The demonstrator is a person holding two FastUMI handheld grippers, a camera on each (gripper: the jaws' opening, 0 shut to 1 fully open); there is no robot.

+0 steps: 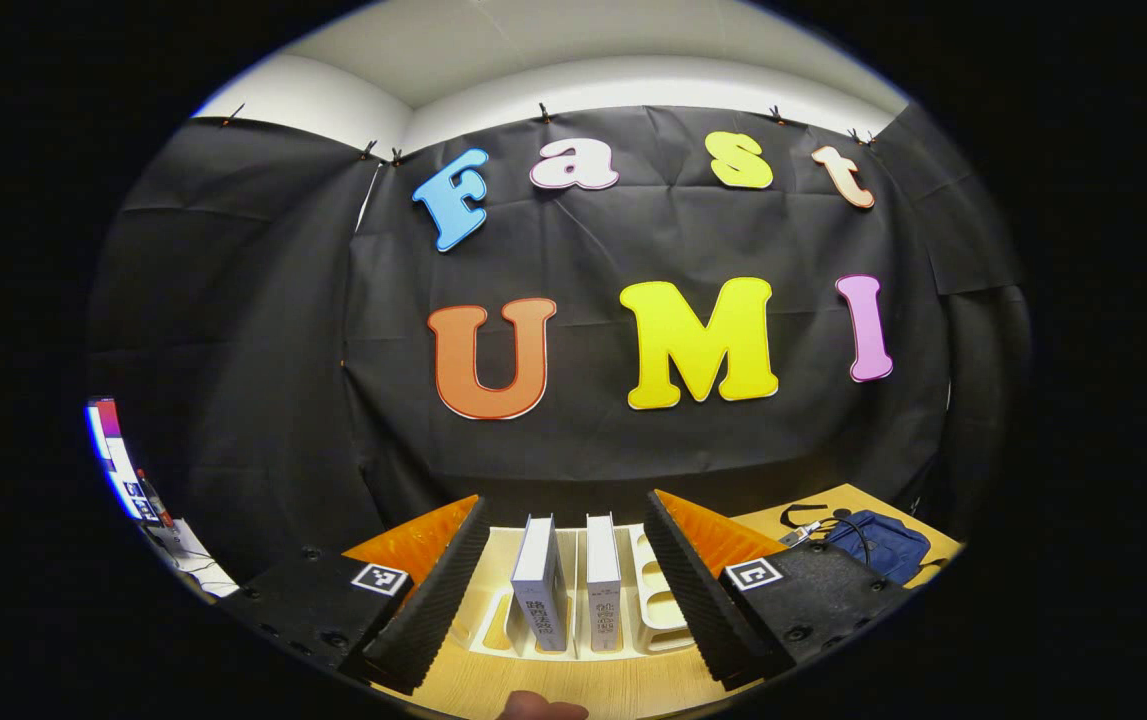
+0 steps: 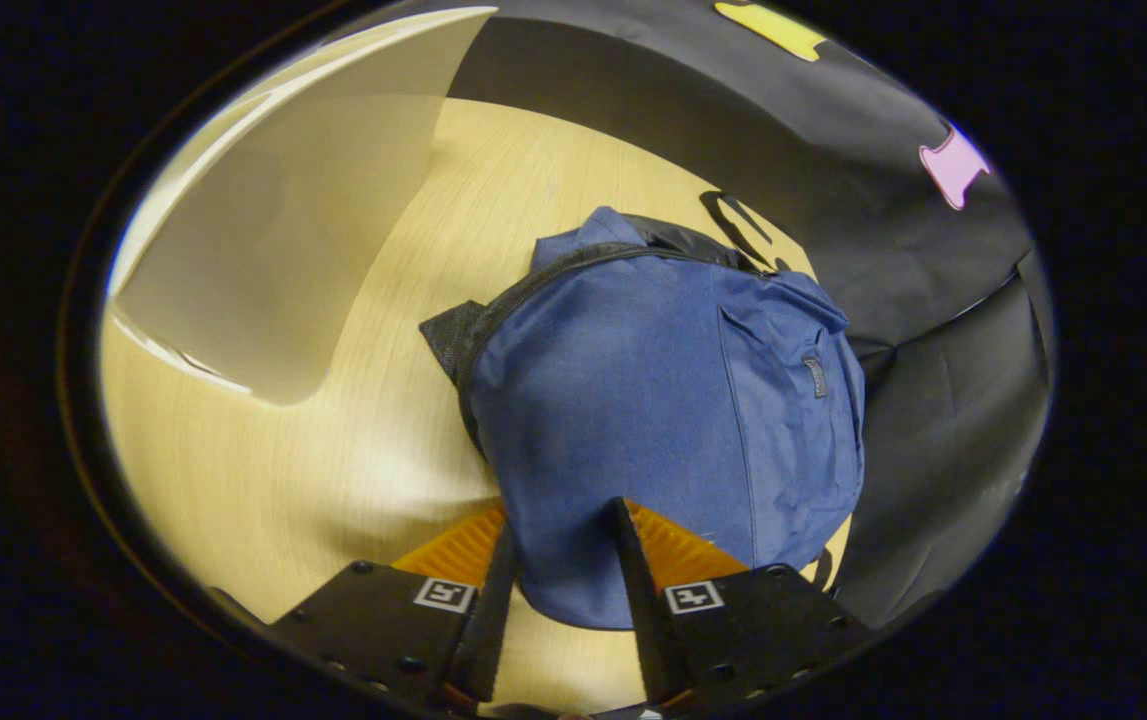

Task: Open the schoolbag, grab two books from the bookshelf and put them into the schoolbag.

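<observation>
In the left gripper view, two white books (image 1: 538, 585) (image 1: 603, 590) stand upright side by side in a white bookshelf rack (image 1: 658, 600). My left gripper (image 1: 565, 500) is open, and its fingers frame the books from in front. The blue schoolbag (image 1: 878, 545) lies on the table off to the right. In the right gripper view the schoolbag (image 2: 653, 400) lies flat with its zipper (image 2: 553, 275) closed along the far edge. My right gripper (image 2: 563, 515) is open, and the bag's near edge sits between its fingers. Contact cannot be judged.
The wooden table (image 2: 353, 450) carries both the bag and the rack. A pale panel (image 2: 273, 250) rises to the left of the bag. Black straps (image 2: 733, 225) trail behind the bag. A lit screen (image 1: 113, 455) stands at far left. A thumb (image 1: 538, 710) shows at the bottom edge.
</observation>
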